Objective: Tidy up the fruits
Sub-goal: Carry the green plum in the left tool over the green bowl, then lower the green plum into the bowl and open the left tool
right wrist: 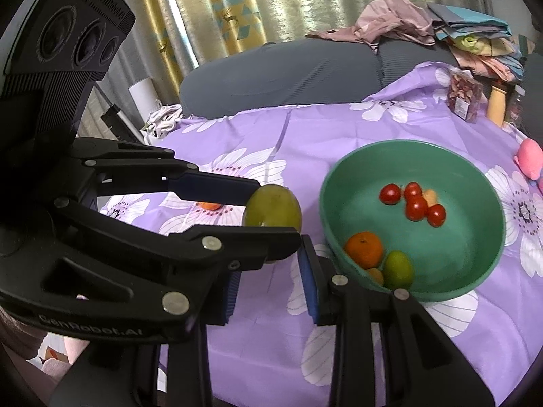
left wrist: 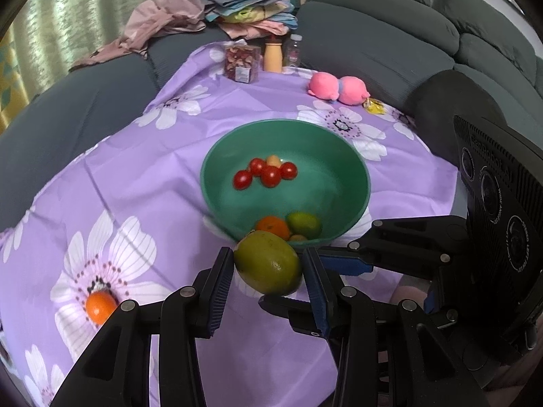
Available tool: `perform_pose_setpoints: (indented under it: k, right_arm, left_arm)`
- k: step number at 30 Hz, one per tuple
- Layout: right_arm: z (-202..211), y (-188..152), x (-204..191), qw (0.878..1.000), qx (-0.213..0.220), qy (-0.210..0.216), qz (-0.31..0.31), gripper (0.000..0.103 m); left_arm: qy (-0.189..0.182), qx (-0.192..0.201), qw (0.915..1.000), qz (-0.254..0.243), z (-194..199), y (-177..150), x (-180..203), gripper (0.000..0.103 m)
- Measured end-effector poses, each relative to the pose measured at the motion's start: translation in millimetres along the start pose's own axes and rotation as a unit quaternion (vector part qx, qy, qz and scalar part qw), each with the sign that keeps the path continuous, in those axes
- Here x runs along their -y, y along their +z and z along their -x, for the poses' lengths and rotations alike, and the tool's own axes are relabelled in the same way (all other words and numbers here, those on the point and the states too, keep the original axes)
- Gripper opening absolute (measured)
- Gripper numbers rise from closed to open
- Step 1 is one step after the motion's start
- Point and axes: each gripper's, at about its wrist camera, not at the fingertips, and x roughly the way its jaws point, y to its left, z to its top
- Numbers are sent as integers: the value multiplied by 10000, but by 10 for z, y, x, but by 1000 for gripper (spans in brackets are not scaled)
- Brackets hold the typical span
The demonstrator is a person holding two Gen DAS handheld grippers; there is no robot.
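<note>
My left claw (left wrist: 268, 271) grips the mango (left wrist: 268, 263) just short of the bowl (left wrist: 353, 169), my empty right claw (right wrist: 268, 281) nearly closed, so I should clear the rim and release low, off the tomatoes (left wrist: 264, 172).

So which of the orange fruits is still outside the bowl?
The orange fruit lying alone on the purple cloth, on a printed flower; the other one sits inside the green bowl.

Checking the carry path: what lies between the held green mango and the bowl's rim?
Nothing but bare purple cloth separates the mango from the green bowl in the right wrist view.
</note>
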Motion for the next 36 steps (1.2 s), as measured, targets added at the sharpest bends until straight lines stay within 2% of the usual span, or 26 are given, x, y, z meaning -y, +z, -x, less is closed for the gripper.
perform_pose_setpoints:
  k: [12, 36]
  right_arm:
    - [50, 40, 250, 9995, 137, -197, -221, 33]
    - [-83, 158, 749, 9976, 140, -371, -572, 33]
  left_arm:
    - [-145, -5, 9995, -268, -145, 233, 131, 42]
    - [-394, -99, 9986, -352, -565, 615, 118, 42]
